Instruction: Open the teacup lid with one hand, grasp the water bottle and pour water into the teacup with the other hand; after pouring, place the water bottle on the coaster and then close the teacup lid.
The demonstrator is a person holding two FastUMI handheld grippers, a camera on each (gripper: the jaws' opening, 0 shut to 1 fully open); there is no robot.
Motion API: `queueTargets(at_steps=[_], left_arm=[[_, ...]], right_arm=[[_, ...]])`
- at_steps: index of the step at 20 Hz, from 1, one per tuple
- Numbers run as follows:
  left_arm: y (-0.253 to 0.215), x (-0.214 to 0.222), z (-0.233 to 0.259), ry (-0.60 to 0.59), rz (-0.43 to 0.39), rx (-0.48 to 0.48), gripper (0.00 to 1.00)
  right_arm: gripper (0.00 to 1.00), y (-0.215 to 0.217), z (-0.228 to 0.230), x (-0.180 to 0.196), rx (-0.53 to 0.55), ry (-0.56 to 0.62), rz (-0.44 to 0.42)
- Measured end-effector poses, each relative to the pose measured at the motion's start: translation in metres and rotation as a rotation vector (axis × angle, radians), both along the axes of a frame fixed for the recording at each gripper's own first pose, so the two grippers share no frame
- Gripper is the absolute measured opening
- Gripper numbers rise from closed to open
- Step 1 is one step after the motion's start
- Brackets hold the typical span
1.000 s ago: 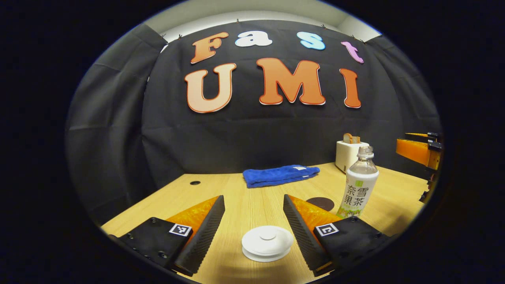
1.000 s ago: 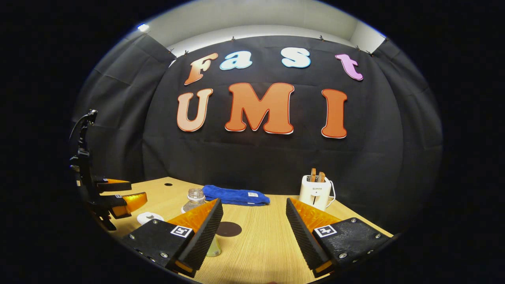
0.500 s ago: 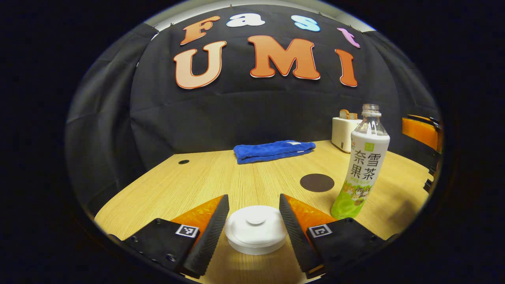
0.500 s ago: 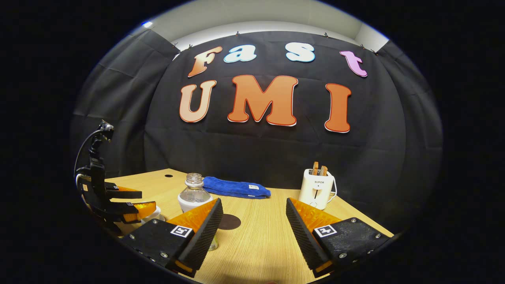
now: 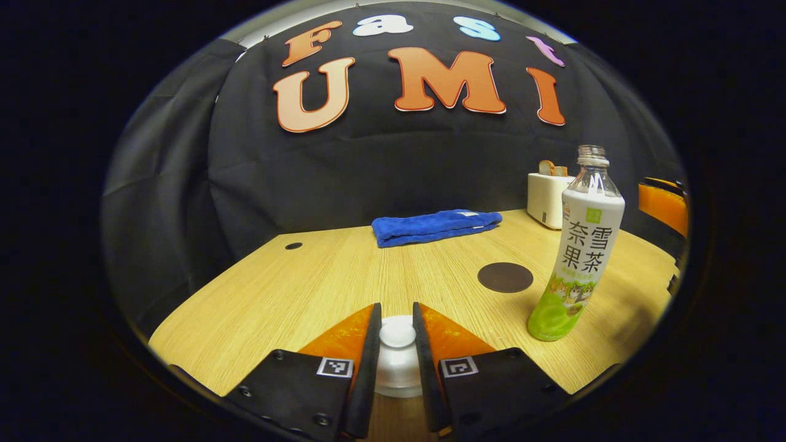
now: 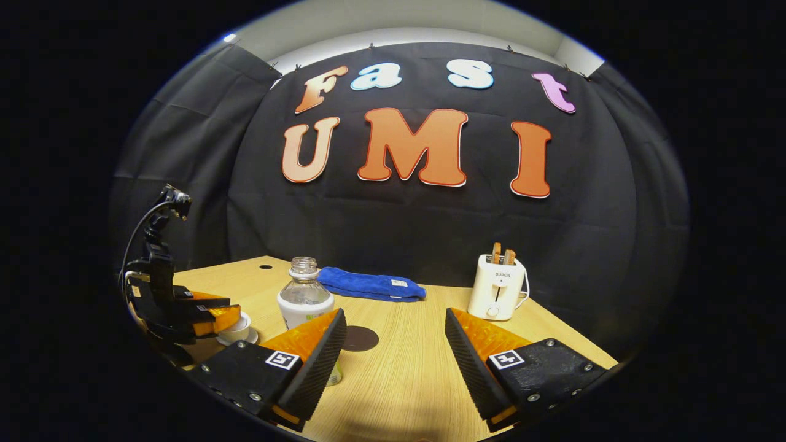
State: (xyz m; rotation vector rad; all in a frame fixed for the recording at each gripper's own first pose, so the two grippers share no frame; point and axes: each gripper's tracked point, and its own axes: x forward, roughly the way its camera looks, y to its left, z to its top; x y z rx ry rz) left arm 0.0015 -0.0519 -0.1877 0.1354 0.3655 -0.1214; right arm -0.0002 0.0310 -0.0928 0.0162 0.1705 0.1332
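Note:
The white teacup lid (image 5: 398, 367) sits on the cup at the table's near edge, and my left gripper (image 5: 396, 312) is shut on its small round knob (image 5: 397, 334). In the right gripper view the left gripper (image 6: 212, 314) sits over the white teacup (image 6: 238, 332) at the far left. The uncapped water bottle (image 5: 577, 258) stands upright to the right of the cup, with the dark round coaster (image 5: 505, 277) behind it. My right gripper (image 6: 396, 328) hangs open above the table, and the bottle (image 6: 304, 299) stands partly behind its left finger.
A folded blue towel (image 5: 433, 226) lies at the back of the wooden table (image 5: 295, 288). A white toaster (image 6: 496, 294) with bread slices stands at the back right. A small cable hole (image 5: 293, 245) is at the back left. The coaster (image 6: 359, 338) is bare.
My left gripper came down over the teacup and its fingers went from wide open to shut on the lid knob. The right gripper drifted slightly and stayed open.

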Motion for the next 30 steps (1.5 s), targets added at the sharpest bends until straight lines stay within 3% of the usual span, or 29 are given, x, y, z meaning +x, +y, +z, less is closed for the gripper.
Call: queueTargets(at_steps=[9,10,20,24,30], left_arm=[[0.027,0.007,0.035,-0.089,0.056,-0.029,0.31],[0.03,0.007,0.039,-0.097,0.062,-0.034,0.34],[0.077,-0.004,0.057,-0.148,0.132,-0.02,0.31],[0.092,-0.009,0.05,-0.142,0.155,-0.014,0.31],[0.104,-0.013,0.043,-0.131,0.168,-0.021,0.28]], right_arm=[[0.96,0.038,-0.005,-0.005,-0.022,0.007,0.12],[0.96,0.044,-0.008,-0.006,-0.018,0.017,0.133],[0.96,0.098,-0.051,-0.001,0.05,0.156,0.259],[0.92,0.108,-0.071,0.007,0.022,0.21,0.252],[0.68,0.113,-0.08,0.012,-0.033,0.228,0.239]])
